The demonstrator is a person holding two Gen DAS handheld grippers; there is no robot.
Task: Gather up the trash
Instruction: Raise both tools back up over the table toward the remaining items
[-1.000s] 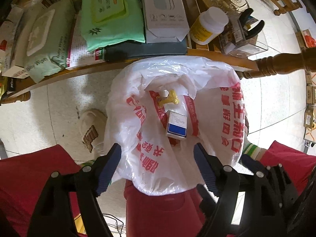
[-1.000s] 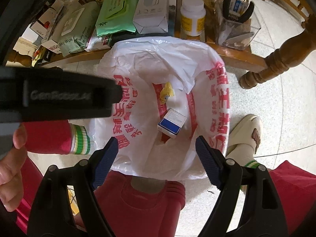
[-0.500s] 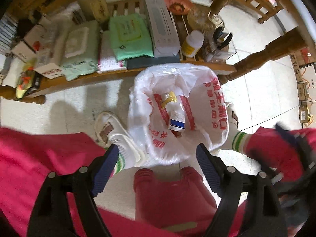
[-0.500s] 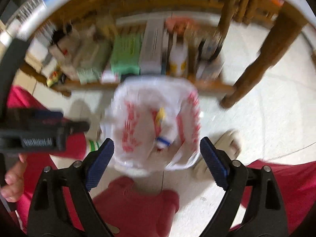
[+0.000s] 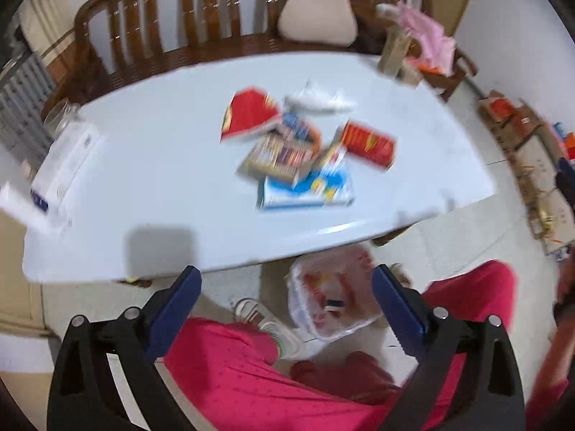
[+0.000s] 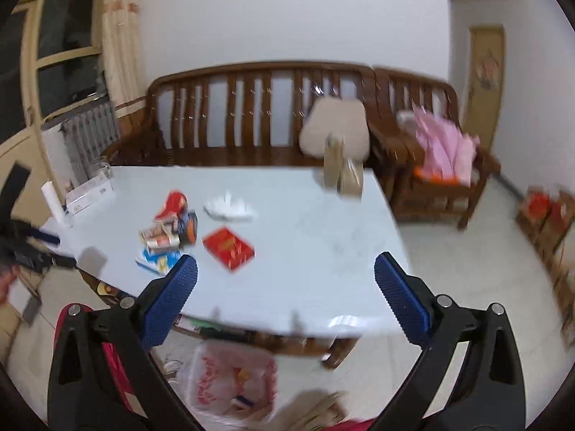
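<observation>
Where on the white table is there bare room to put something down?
The table is bare across its right half, between the red packet and the brown bags at the far edge. Its near left part, between the white box and the blue box, is also free. The middle pile is crowded.

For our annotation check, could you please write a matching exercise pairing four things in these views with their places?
Things:
1. trash bag
2. red packet
3. beige cushion
4. crumpled white tissue

Places:
A. on the wooden bench
B. on the floor below the table edge
C. on the table, nearer the bench
D. on the table, nearer the camera

Pairs: 1-B, 2-D, 3-A, 4-C
</observation>
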